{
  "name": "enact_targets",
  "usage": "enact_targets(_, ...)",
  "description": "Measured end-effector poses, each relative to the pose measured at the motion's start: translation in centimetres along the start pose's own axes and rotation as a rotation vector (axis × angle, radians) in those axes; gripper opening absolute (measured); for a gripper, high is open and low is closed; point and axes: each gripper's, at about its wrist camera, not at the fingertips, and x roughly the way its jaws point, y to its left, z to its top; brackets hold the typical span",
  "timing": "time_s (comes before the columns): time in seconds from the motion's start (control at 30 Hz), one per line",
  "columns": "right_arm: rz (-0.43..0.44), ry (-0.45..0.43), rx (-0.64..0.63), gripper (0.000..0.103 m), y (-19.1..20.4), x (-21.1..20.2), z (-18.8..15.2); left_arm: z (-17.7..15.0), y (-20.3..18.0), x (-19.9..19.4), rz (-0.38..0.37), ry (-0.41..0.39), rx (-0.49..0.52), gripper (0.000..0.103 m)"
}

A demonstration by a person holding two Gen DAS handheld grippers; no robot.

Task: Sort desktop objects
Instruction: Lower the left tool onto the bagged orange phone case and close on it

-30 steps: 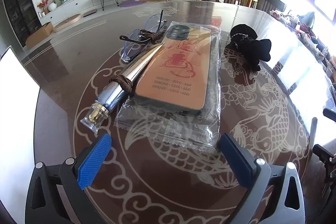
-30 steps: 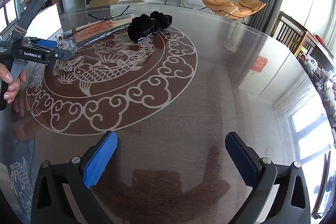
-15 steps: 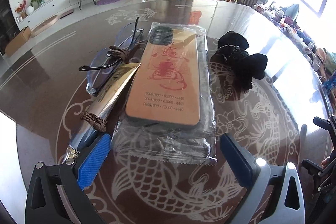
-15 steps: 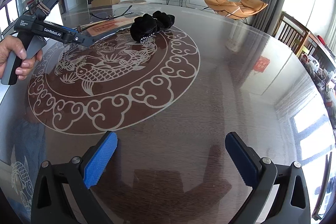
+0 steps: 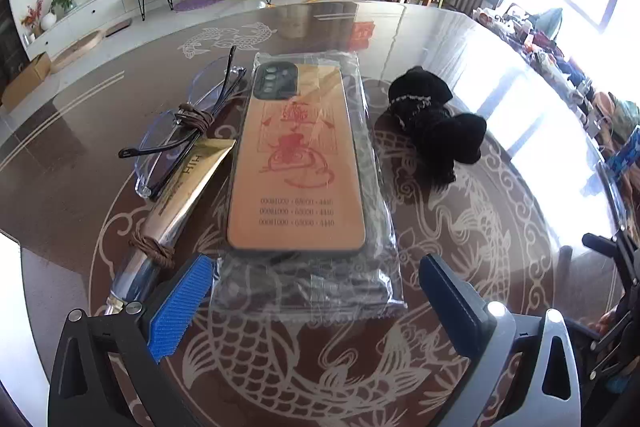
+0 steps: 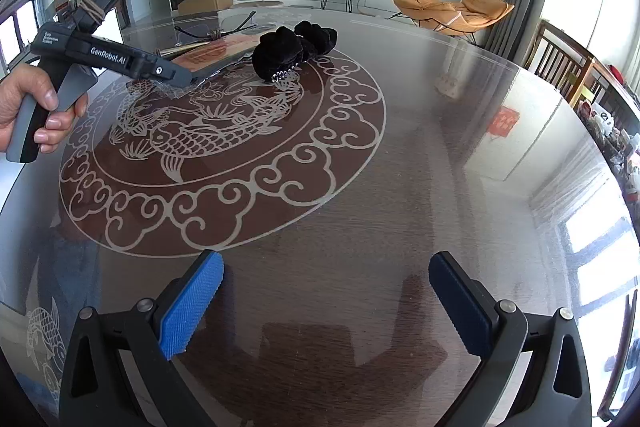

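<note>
An orange phone case in a clear plastic bag [image 5: 298, 163] lies flat at the table's middle. My left gripper [image 5: 316, 291] is open, its blue pads either side of the bag's near end. A silver tube with brown cord [image 5: 176, 199] and clear glasses [image 5: 192, 119] lie left of the bag. A black fuzzy hair clip [image 5: 432, 115] lies to its right, also seen in the right wrist view [image 6: 294, 47]. My right gripper [image 6: 324, 303] is open and empty over bare table, far from the objects. The left gripper [image 6: 120, 61] shows there, at the bag.
The round glass table has a fish pattern [image 6: 208, 135]. A white board [image 5: 12, 307] lies at the left edge. Clutter [image 5: 560, 59] sits at the far right rim. Chairs stand beyond the table.
My left gripper has moved forward and rightward, so its pads now straddle the bag's near end. The right gripper has stayed put.
</note>
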Motion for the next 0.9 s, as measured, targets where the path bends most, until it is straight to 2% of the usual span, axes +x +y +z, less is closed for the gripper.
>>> enact_targets(0.1,0.013,-0.001,0.006,0.103,-0.2,0.0,-0.1,1.1,0.4,0.4,-0.021,0.006,-0.025,0.103)
enact_targets(0.4,0.033,-0.004,0.023,0.103,-0.5,-0.1,-0.1,4.3,-2.0,4.4,0.104,0.056,0.064,0.103)
enact_targets(0.53,0.039,-0.003,0.025,0.103,-0.4,-0.1,-0.1,5.2,-2.3,4.8,0.120,0.020,0.033,0.101)
enact_targets(0.57,0.039,-0.003,0.026,0.103,-0.4,-0.1,-0.1,5.1,-2.3,4.5,0.128,-0.003,0.033,0.089)
enact_targets(0.63,0.039,-0.003,0.029,0.103,-0.5,-0.2,-0.1,4.6,-2.2,3.7,0.132,-0.034,0.009,0.074)
enact_targets(0.73,0.037,-0.003,0.030,0.103,-0.5,-0.2,-0.2,2.9,-2.0,2.8,0.141,-0.047,-0.029,0.074)
enact_targets(0.9,0.033,-0.003,0.033,0.103,-0.7,-0.2,-0.2,-2.8,-3.1,-0.1,0.219,-0.069,-0.126,0.074)
